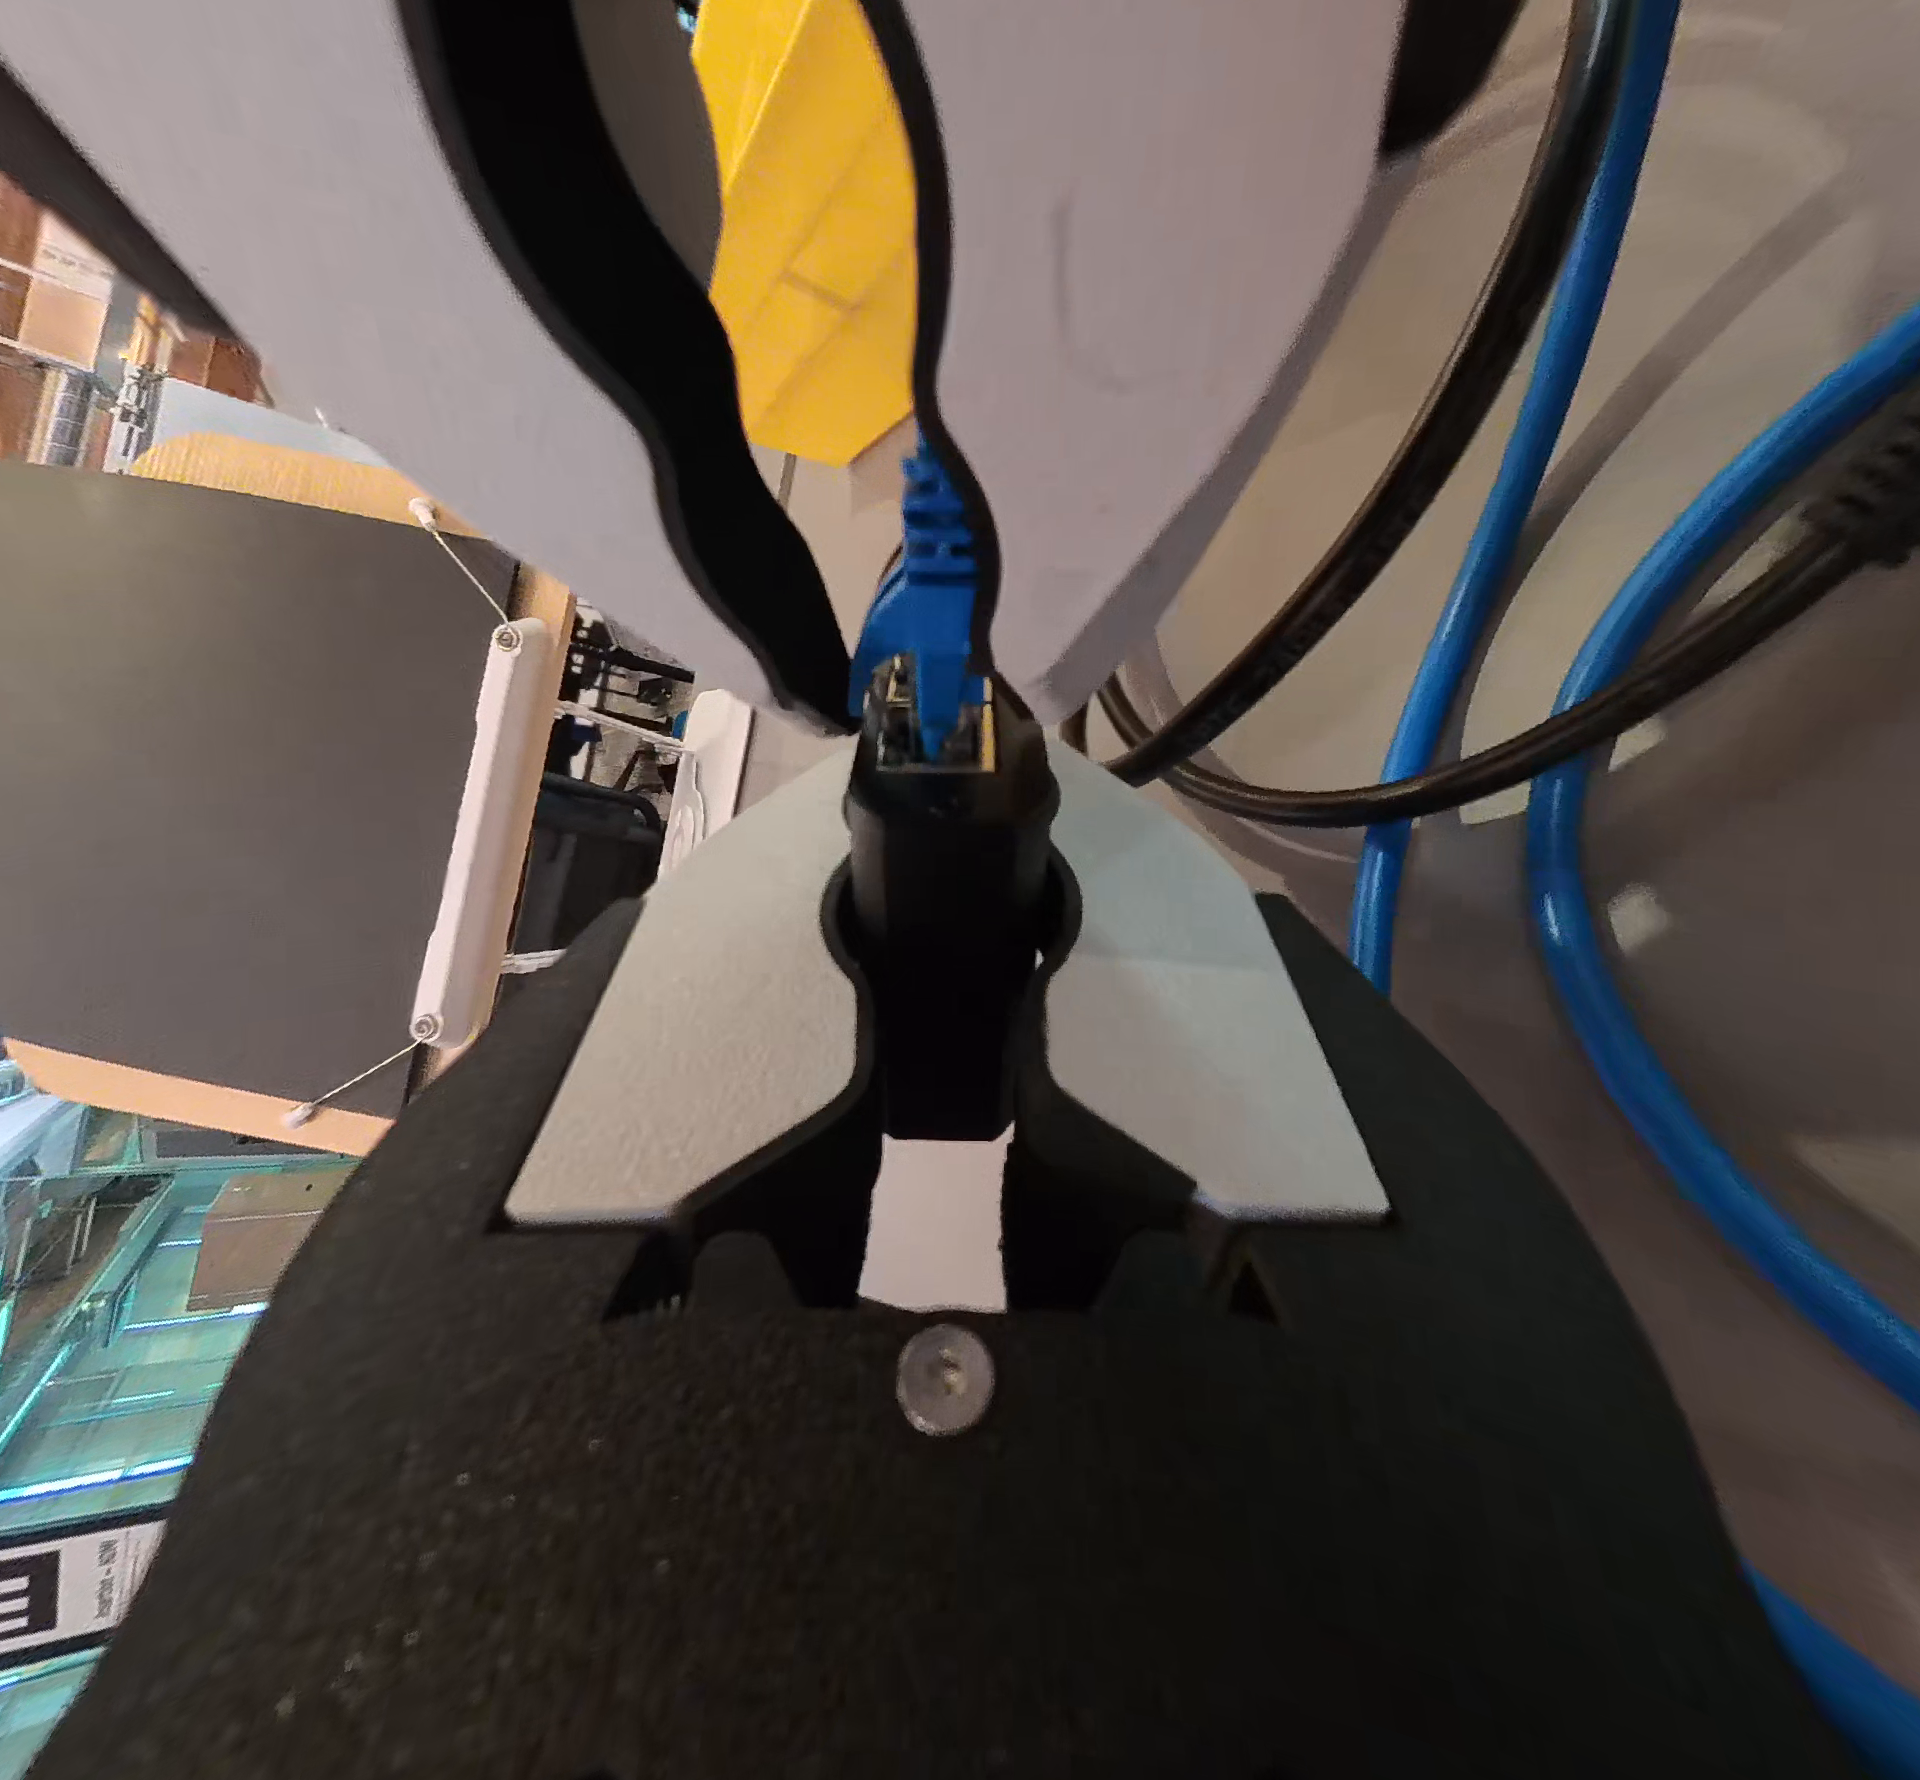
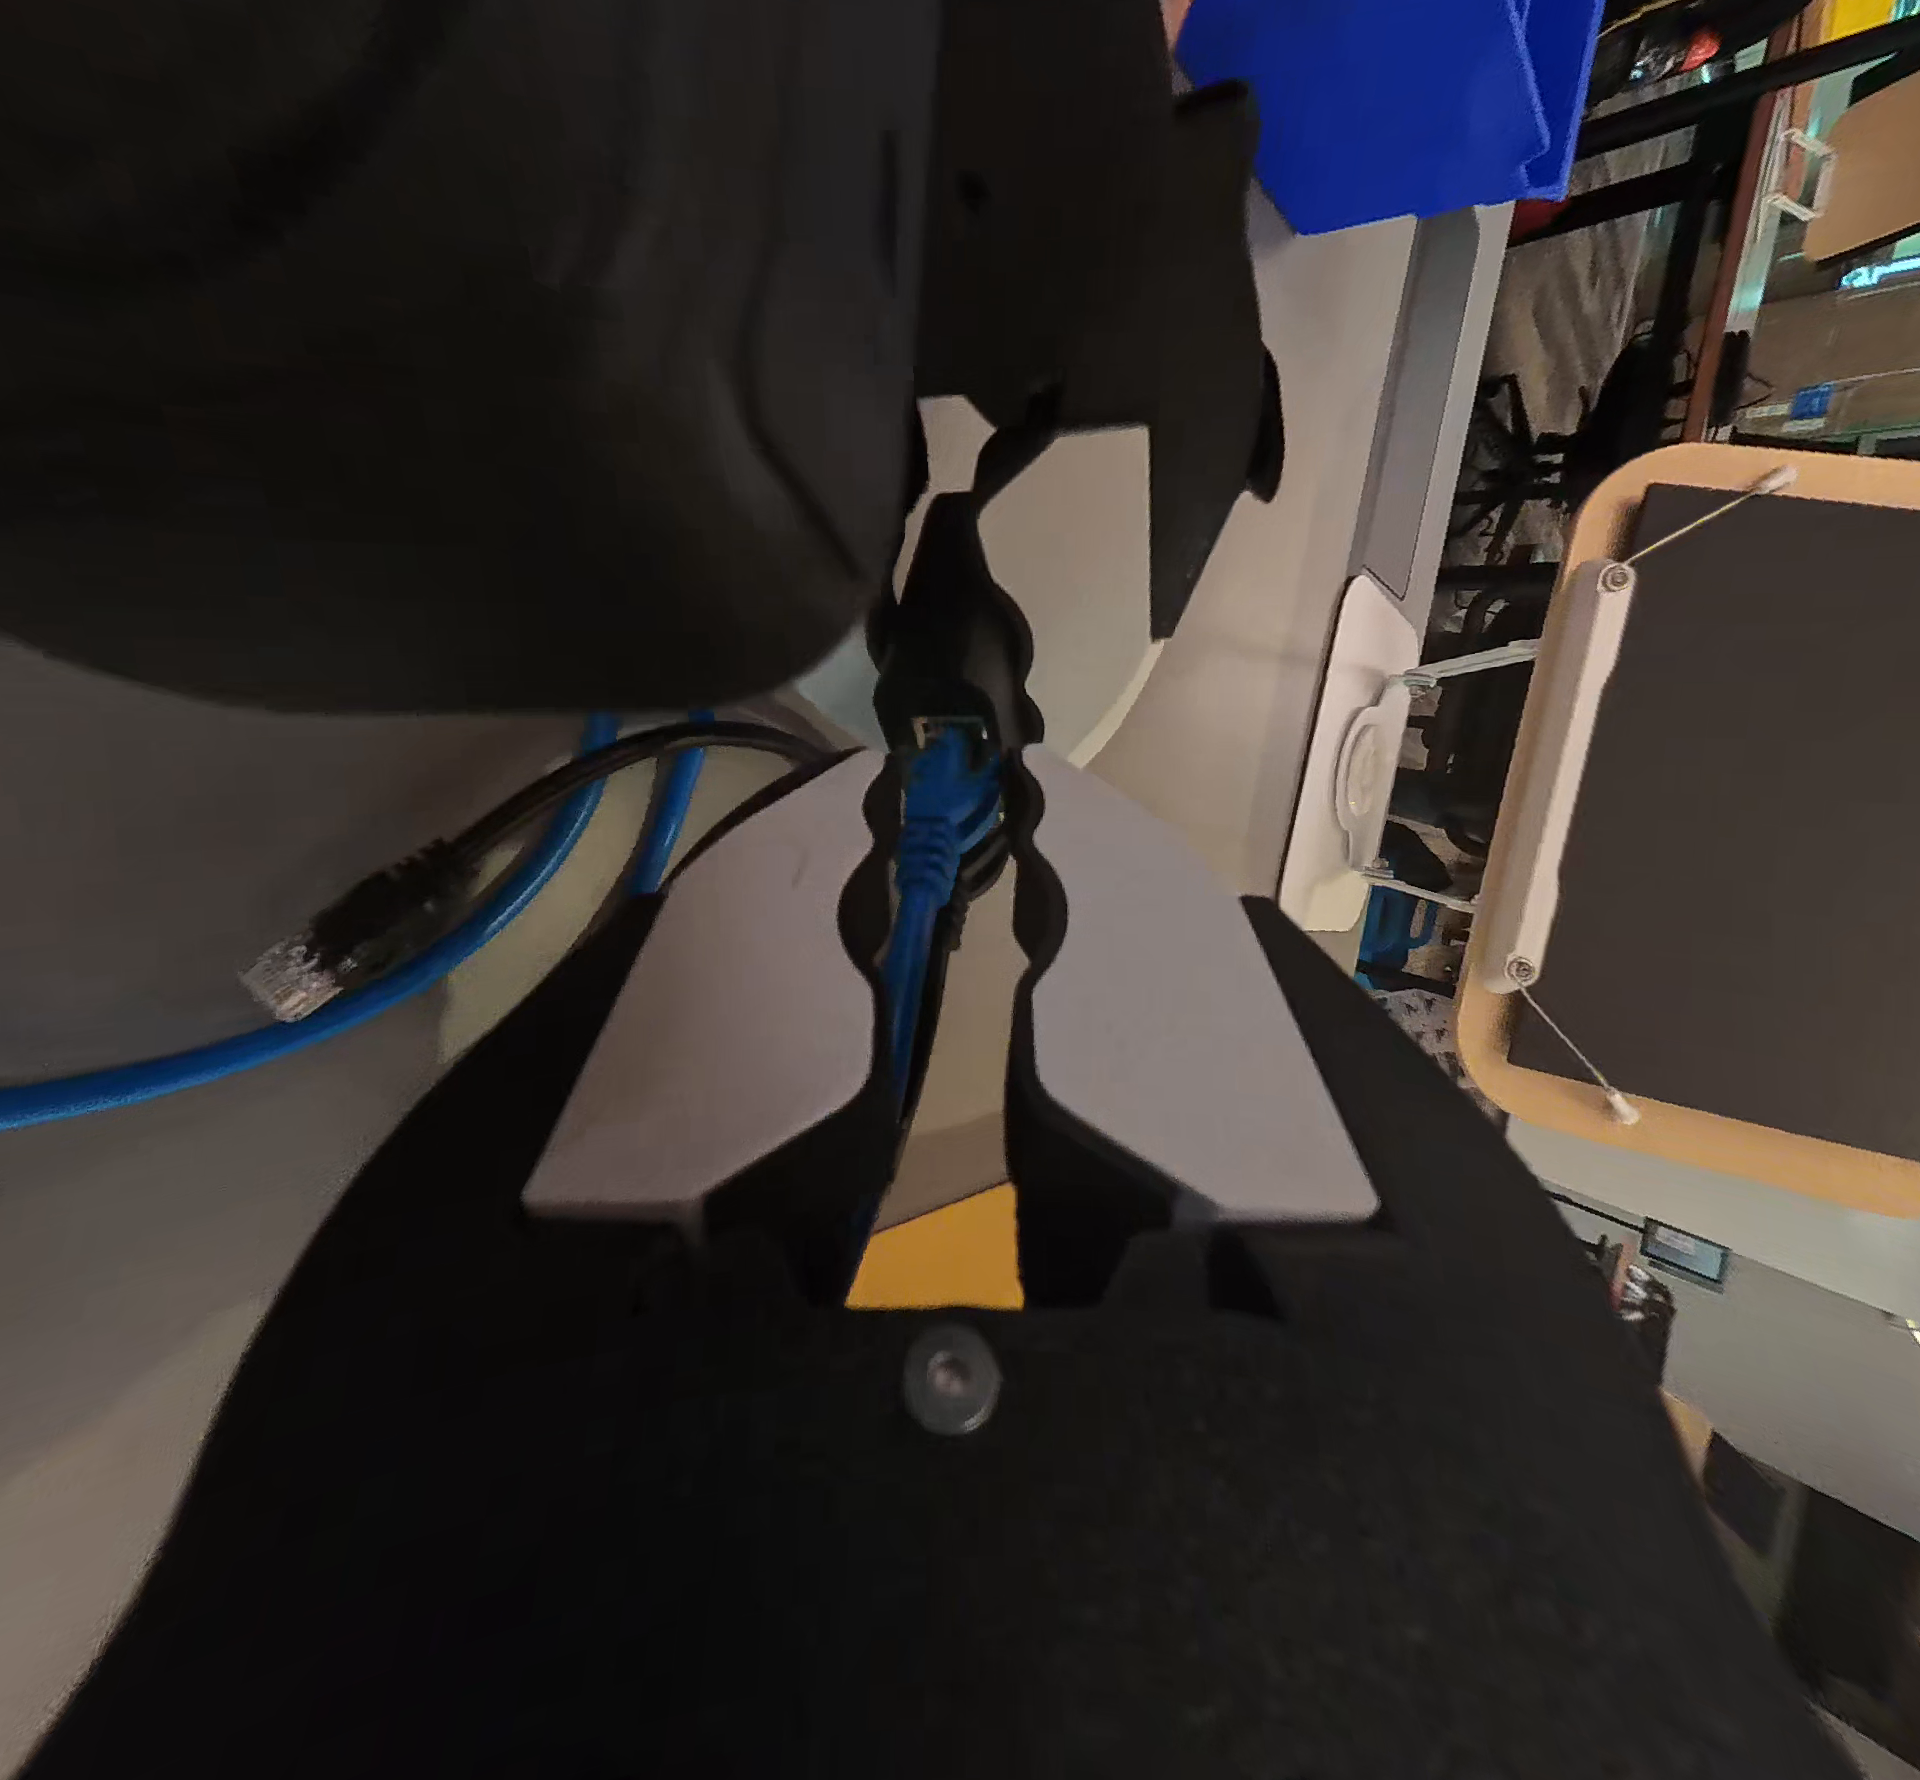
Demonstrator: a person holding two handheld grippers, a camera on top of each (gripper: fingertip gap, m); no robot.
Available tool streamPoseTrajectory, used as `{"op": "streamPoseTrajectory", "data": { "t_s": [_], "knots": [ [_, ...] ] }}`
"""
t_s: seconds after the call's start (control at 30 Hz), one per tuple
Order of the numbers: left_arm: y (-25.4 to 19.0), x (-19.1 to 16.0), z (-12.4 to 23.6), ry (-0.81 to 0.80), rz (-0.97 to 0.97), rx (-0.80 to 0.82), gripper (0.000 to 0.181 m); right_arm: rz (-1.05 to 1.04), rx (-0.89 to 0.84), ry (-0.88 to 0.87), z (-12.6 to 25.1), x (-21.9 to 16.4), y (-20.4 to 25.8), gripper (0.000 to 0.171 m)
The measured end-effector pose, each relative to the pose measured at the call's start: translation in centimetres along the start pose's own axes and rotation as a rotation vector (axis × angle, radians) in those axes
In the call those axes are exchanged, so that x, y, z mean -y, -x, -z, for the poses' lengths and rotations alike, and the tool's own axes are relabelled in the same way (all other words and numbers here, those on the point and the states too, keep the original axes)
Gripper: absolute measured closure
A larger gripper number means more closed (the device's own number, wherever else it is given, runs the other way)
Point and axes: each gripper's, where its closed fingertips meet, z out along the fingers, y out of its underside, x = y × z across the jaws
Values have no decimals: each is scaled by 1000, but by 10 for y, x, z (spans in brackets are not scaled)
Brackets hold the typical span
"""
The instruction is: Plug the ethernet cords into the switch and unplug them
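Black claw housing fills the bottom of the left wrist view, and the left claw [image 1: 951, 899] is clamped narrow on the switch [image 1: 948, 909], a small black block that points to 12 o'clock with its port end up. At 12 o'clock the blue plug [image 1: 930, 681] sits at the port mouth; whether it has latched I cannot tell. The right claw [image 1: 914, 650] comes down from the top, pinching that plug. Slack blue cord [image 1: 1475, 587] and a black cord [image 1: 1382, 785] loop on the tabletop [image 1: 1766, 172] at 3 o'clock. A yellow bin [image 1: 821, 203] shows at 12 o'clock.

Dark housing again lies nearest in the right wrist view. The right claw [image 2: 951, 826] is narrow, gripping the blue plug [image 2: 935, 800] by its ribbed boot, the cord trailing back toward 6 o'clock. Just beyond, at 12 o'clock, the left claw [image 2: 961, 608] grips the switch [image 2: 940, 681]. At 9 o'clock a loose black plug [image 2: 343, 941] lies on the tabletop [image 2: 156, 795] over the blue cord [image 2: 416, 1003].

The switch looks light and rigid, so it will shift unless braced. The plug is stiff plastic with a fragile latch tab, while its cord is limp and gives no push. Best to grasp the boot just behind the connector, and to press the tab before pulling out.
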Motion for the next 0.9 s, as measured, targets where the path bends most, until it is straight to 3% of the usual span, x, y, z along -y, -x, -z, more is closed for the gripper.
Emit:
{"op": "streamPoseTrajectory", "data": {
  "t_s": [0.3,0.53,0.73,0.9],
  "knots": [
    [-1,-4,-3,30,75,-28,155,15,-40,103,-4,-7,-6,157],
    [-2,-4,-3,32,104,-47,155,-42,-34,50,-4,-6,-6,158],
    [-6,-4,-5,44,40,-34,155,-106,93,67,-3,-10,7,147],
    [-4,-2,-3,33,33,-23,155,-69,57,63,-1,-9,3,154]
  ]
}}
